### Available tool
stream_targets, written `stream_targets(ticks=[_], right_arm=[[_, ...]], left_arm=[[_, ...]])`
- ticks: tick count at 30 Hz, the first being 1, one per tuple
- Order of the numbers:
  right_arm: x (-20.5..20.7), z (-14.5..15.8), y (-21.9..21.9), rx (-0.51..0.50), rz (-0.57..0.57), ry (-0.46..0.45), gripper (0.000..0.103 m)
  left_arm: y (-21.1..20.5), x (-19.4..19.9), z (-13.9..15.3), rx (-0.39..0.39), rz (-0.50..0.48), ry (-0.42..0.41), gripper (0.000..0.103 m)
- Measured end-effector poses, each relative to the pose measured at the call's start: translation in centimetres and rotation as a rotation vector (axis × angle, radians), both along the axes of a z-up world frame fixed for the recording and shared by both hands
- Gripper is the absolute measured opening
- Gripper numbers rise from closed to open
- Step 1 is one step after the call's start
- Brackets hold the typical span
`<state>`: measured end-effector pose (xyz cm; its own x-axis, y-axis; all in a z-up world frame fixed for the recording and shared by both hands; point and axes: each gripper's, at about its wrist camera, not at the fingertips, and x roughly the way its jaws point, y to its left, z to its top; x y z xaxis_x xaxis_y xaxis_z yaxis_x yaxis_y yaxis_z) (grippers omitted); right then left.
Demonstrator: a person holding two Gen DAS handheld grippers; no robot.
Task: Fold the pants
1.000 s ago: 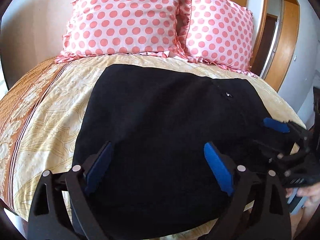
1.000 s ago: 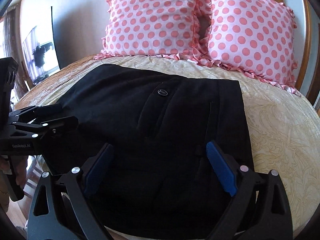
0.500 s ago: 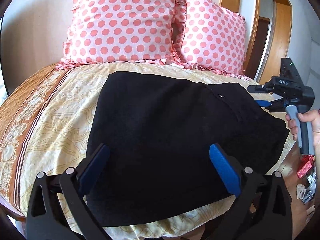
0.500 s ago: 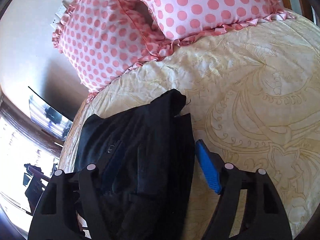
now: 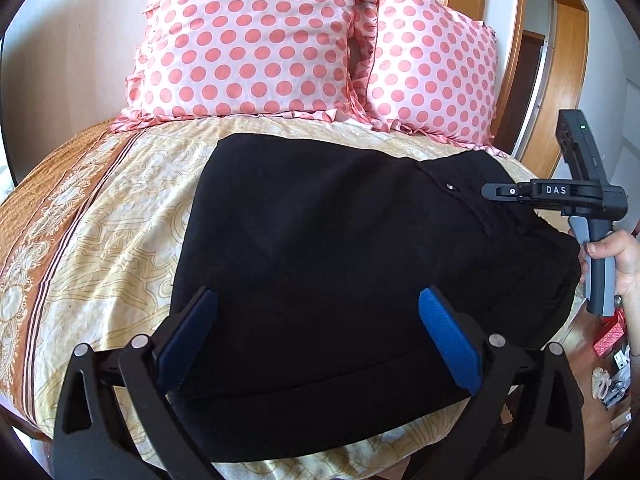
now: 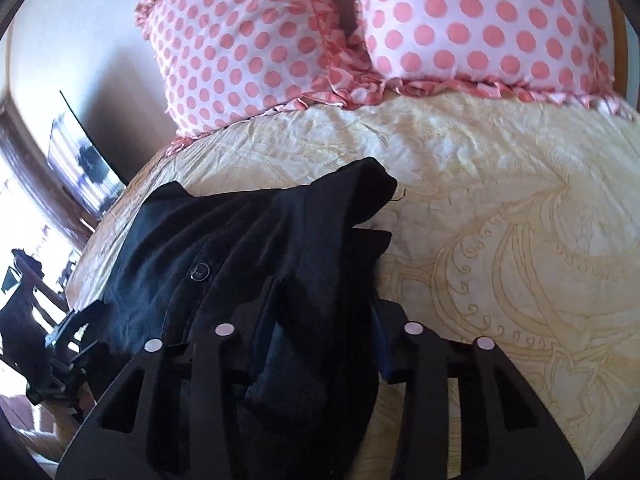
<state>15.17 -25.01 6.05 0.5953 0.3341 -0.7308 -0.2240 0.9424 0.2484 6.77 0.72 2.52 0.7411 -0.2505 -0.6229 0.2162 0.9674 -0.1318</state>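
- The bed (image 5: 100, 216) is taking up most of both views, wearing a thin, creased cream sheet with a pale gold scroll print and an orange-brown patterned border running down its left side
- The black pants (image 5: 320, 264) are lying folded into a broad, matte, soft-edged slab across the middle of the bed; their near edge is drooping toward the bed's front edge, and in the right wrist view the waist end (image 6: 248, 248) is bunching into ridges, one corner poking up as a rounded peak
- Two satiny pink pillows (image 5: 248, 40) with coral polka dots and ruffled edges are leaning side by side at the head of the bed, well apart from the pants; their tops are running out of frame
- The left gripper (image 5: 316, 340) is hovering over the near part of the pants, its jaws spread wide with blue ribbed pads showing and nothing between them
- The right gripper (image 6: 324, 320) is biting into the waist end of the pants, jaws drawn in on a thick fold of cloth that is hiding most of both blue pads; from the left wrist view its black body marked DAS (image 5: 556, 192) is reaching in from the right
- The person's hand (image 5: 616, 256) is wrapping the grey handle, partly cut off by the frame edge
- A small round button (image 6: 200, 272) is sitting on the waistband, glinting faintly
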Motion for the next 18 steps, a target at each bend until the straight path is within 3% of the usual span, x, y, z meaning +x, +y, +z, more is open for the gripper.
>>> stream_targets(ticks=[3, 6, 8, 12, 14, 17, 18], right_arm=[[-0.8, 0.2, 1.5, -0.111, 0.049, -0.047, 0.038], [0.2, -0.4, -0.2, -0.016, -0.011, 0.027, 0.045], [0.8, -0.9, -1.5, 0.038, -0.058, 0.069, 0.059], [1.0, -1.6, -1.7, 0.072, -0.051, 0.088, 0.059], [1.1, -1.6, -1.7, 0.087, -0.038, 0.079, 0.053], [0.1, -0.6, -0.7, 0.031, 0.002, 0.006, 0.036], [-0.3, -0.3, -0.3, 0.036, 0.034, -0.018, 0.022]], left_arm=[[0.0, 0.1, -0.1, 0.003, 0.0, 0.001, 0.101], [0.0, 0.1, 0.0, 0.003, 0.0, 0.002, 0.101], [0.1, 0.0, 0.1, -0.005, -0.004, 0.001, 0.101], [1.8, 0.6, 1.1, -0.076, -0.013, 0.01, 0.101], [3.1, 1.4, 1.8, -0.123, 0.004, 0.017, 0.101], [5.7, 3.4, 2.6, -0.217, 0.027, 0.053, 0.101], [6.3, 4.3, 2.6, -0.24, 0.035, 0.071, 0.101]])
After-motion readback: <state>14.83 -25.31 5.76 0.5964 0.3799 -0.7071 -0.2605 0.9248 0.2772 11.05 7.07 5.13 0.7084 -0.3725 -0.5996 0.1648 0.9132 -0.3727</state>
